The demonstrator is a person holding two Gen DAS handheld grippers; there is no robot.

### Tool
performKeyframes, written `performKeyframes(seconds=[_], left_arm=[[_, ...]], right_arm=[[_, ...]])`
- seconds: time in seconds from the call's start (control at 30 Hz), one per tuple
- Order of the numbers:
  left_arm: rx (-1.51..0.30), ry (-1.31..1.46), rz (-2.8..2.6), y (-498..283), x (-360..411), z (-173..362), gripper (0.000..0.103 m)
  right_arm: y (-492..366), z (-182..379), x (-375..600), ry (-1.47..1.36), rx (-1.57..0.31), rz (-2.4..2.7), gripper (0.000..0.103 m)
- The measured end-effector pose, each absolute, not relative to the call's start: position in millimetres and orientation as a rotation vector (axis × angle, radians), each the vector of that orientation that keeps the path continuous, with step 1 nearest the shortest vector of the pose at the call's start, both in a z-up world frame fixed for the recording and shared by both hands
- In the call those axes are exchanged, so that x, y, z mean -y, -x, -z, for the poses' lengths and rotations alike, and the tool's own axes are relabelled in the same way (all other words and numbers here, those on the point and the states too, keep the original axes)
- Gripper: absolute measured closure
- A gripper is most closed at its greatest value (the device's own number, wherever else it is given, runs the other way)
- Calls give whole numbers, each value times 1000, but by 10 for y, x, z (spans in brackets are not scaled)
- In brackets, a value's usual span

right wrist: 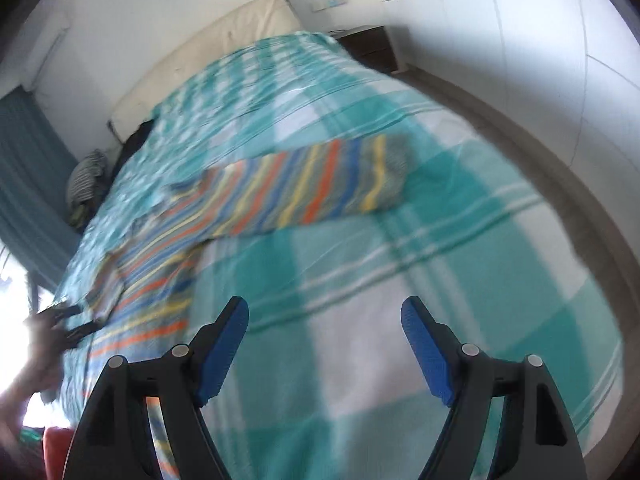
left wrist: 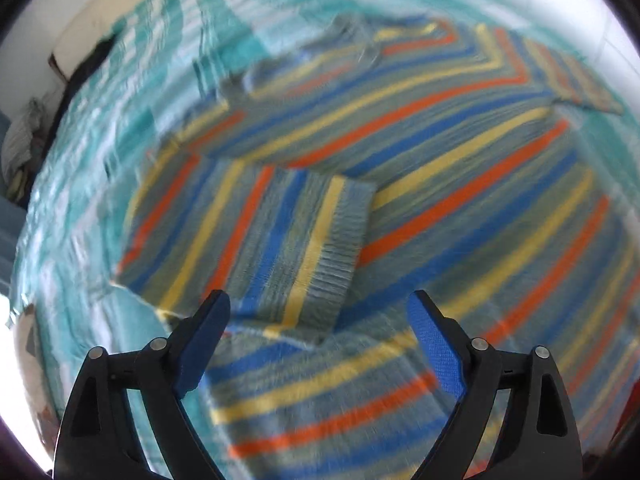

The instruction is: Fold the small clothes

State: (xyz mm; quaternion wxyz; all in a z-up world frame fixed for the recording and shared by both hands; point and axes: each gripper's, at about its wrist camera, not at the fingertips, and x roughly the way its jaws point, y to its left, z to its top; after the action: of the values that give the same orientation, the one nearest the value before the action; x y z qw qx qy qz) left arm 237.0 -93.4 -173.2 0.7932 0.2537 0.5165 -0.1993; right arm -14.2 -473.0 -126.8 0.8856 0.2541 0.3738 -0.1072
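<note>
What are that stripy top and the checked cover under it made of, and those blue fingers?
The striped sweater looks knitted, probably wool or acrylic: its folded sleeve ends in a ribbed cuff. The checked bedspread seems thin woven cotton, matte, lying in fine wrinkles. The blue fingers look like textured rubber or plastic pads, dotted for grip, on glossy black plastic arms. Blur leaves all three uncertain.

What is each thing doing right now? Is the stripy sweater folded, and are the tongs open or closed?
Striped sweater: lying on the bed, partly folded; one sleeve is folded across the body, the other sleeve is stretched out flat.
Left tongs: open, holding nothing, above the sweater.
Right tongs: open, holding nothing, above the bedcover.
Checked bedcover: spread over the bed.
</note>
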Motion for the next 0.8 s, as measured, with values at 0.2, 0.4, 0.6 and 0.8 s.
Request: performKeyframes(seconds=[0.2,0.4,0.6,0.8], left_arm=[[-1127,-118,383,-2667,276,1439,99],[-1005,262,-134,-3000,-1577,1061,100],[-1096,322,-343,-3060,-2421,1501,101],[-1111,274,-364,-3096,-2386,1698,102]], right_arm=[[121,1151,4269,-406,-737,134,25],[76,1278,4155,-375,-786,110,25],[-15,1388,4107,-370,-826,107,25],[-65,1478,4049,-339,-872,114,25]])
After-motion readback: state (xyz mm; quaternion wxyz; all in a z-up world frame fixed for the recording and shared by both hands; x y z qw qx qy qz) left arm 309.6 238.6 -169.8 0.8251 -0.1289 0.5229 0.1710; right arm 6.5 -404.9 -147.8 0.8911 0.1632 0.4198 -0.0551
